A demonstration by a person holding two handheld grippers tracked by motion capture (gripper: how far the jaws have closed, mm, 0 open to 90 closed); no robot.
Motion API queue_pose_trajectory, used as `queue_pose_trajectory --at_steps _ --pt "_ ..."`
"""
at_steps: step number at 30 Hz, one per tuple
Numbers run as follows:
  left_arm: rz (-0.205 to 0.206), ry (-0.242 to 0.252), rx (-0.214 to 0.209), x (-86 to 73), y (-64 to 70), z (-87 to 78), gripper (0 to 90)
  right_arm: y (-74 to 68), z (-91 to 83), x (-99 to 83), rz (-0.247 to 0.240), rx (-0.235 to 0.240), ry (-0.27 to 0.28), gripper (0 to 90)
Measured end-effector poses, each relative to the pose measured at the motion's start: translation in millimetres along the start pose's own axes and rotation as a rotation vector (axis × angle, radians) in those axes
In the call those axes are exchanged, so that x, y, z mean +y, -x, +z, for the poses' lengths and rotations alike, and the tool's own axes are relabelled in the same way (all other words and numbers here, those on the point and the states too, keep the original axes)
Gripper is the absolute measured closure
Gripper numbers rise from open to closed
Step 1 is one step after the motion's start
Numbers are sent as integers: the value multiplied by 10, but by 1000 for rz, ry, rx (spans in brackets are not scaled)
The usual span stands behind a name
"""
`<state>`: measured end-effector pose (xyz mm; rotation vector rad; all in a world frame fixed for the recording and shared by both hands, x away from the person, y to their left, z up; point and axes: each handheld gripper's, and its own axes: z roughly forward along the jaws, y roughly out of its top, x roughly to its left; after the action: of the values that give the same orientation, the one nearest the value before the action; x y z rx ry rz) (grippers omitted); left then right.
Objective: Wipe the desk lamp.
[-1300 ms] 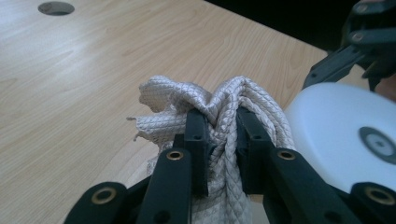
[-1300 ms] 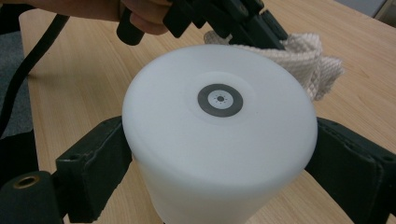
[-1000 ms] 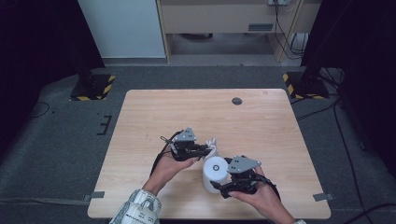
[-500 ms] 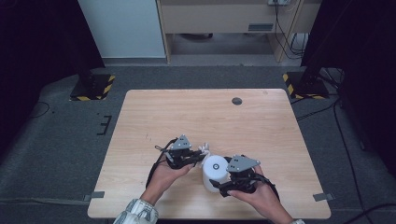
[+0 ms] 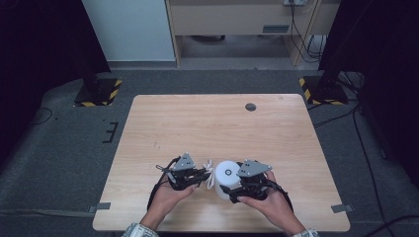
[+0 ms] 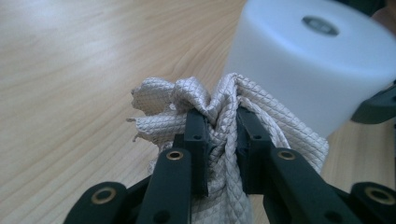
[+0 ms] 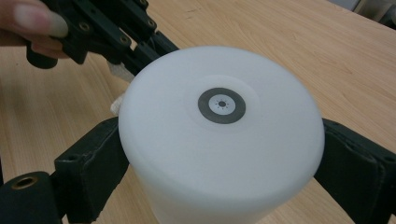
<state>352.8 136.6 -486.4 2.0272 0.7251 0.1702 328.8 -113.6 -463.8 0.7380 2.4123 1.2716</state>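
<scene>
My left gripper pinches the soft, limp cloth at its bunched edge, while my right gripper clamps the smooth, probably slippery white cylinder by its sides.

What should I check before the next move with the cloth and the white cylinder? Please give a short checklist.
1. Left gripper shut on the cloth: ok.
2. Right gripper clamps the white cylinder on both sides: ok.
3. Cylinder upright on the table: ok.
4. Cloth touches the cylinder's side: ok.
5. Cloth free under the cylinder: cannot tell.
</scene>
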Motion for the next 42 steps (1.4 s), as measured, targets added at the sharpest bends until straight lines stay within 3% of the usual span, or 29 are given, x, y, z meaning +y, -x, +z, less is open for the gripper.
queue_pose_trajectory --at_steps 8,11,17,23,25,26,31,34,42 --pt "-2 -65 27 -123 9 120 761 15 17 16 1 -2 -8 91" --pt "2 -65 16 -146 58 70 760 9 32 10 5 -12 0 90" --pt "32 -117 -13 -231 183 66 760 15 37 4 8 -18 6 90" --pt "32 -115 -60 -224 268 63 761 29 32 0 12 -24 5 90" --pt "52 -112 -79 -216 329 59 760 41 27 -6 13 -25 6 90" --pt "81 -113 -76 -205 379 45 759 47 26 -9 13 -23 8 89" --pt "71 -103 -52 -204 332 -15 754 50 26 -13 10 -23 12 87" --pt "37 -78 -29 -204 244 -104 753 67 -11 -17 21 -5 20 50" --pt "28 -67 -13 -202 195 -150 750 81 -119 -82 25 8 26 44"
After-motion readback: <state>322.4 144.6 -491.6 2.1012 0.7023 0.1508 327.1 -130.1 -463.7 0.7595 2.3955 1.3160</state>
